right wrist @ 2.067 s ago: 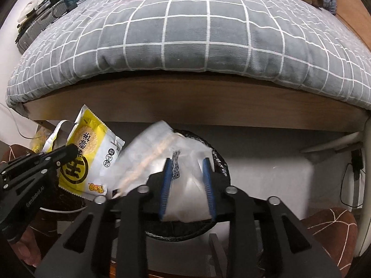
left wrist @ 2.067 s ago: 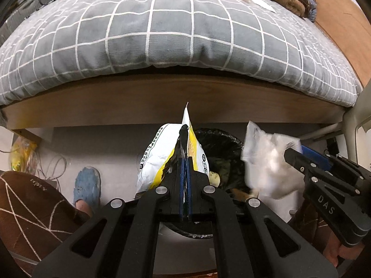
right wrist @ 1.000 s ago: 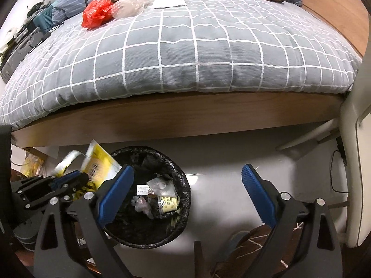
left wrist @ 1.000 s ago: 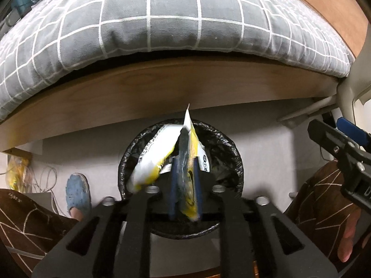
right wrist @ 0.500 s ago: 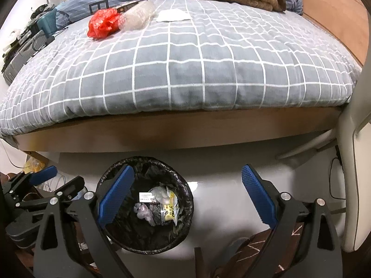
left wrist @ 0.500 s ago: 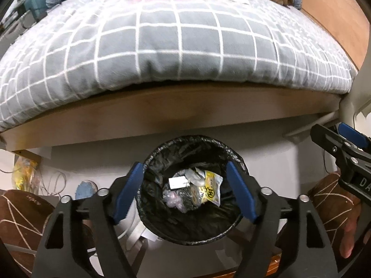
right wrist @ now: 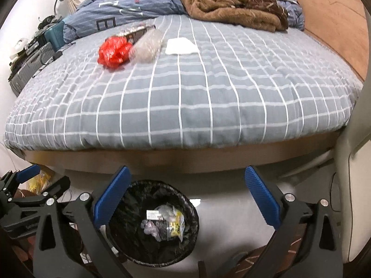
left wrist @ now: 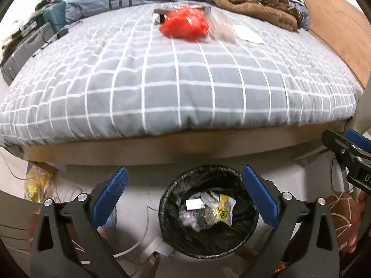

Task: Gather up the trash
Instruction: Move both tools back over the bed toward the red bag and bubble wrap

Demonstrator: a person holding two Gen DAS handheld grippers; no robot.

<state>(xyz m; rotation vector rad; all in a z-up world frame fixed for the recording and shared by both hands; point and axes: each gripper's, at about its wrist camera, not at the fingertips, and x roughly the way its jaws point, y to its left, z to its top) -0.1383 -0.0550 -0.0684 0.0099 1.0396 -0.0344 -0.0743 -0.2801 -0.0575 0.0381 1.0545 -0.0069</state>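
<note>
A black-lined trash bin (left wrist: 176, 238) (right wrist: 125, 245) stands on the floor below the bed edge and holds the yellow snack bag (left wrist: 224, 210) (right wrist: 174, 224) and clear wrappers. My left gripper (left wrist: 184, 193) is open and empty above the bin. My right gripper (right wrist: 185, 193) is open and empty, to the right of the bin. On the grey checked bed (left wrist: 185, 74) (right wrist: 208, 88) lie a red plastic bag (left wrist: 184, 24) (right wrist: 113, 51), a clear plastic bag (left wrist: 221, 26) (right wrist: 148, 42) and a white paper (left wrist: 249, 33) (right wrist: 180, 46).
A brown blanket (right wrist: 231, 2) and blue duvet (right wrist: 129, 11) are piled at the far side of the bed. A dark suitcase (right wrist: 30, 69) stands at the left. Cables (left wrist: 139, 247) lie on the floor by the bin. A wooden headboard (right wrist: 331, 16) is at the right.
Both grippers opened and dropped the yellow snack bag and the clear plastic bag into the bin. Both views have since tilted up, showing more of the bed top.
</note>
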